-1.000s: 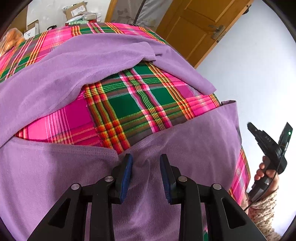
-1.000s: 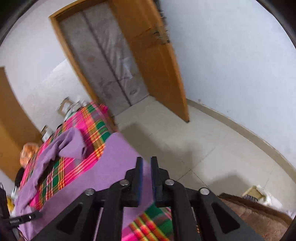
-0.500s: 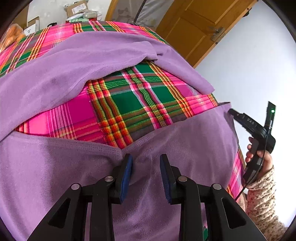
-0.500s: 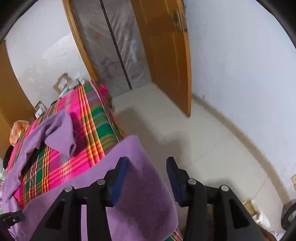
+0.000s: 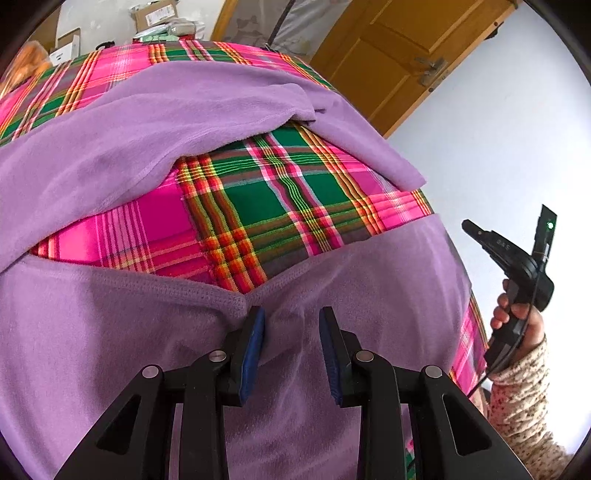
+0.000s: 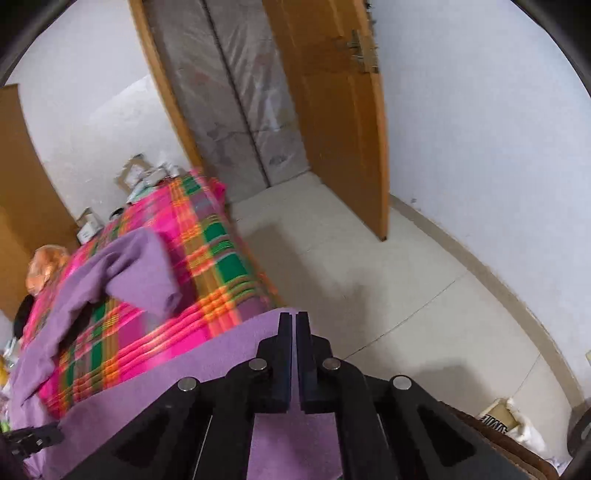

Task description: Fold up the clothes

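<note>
A bed covered by a pink, green and orange plaid blanket (image 5: 288, 206) fills most of both views, standing beside a pale tiled floor (image 6: 388, 288) and an open wooden door (image 6: 332, 122). Spread across the blanket lies a purple fleece garment (image 5: 129, 125), one part draped over the far side with a folded flap, another part lying across the near edge toward the cameras. At the far end of the bed sit small cardboard boxes (image 5: 153, 14); what they hold cannot be made out. The left claw (image 5: 291, 314) has its jaws partly apart, a raised pleat of the purple fabric between the blue pads at the hem. The right claw (image 6: 294, 317) has just snapped closed, its jaws together at the garment's corner by the bed's edge; whether cloth is pinched there cannot be told. A hand (image 5: 517, 321) in a speckled sleeve (image 5: 524, 398) grips that claw's handle.
</note>
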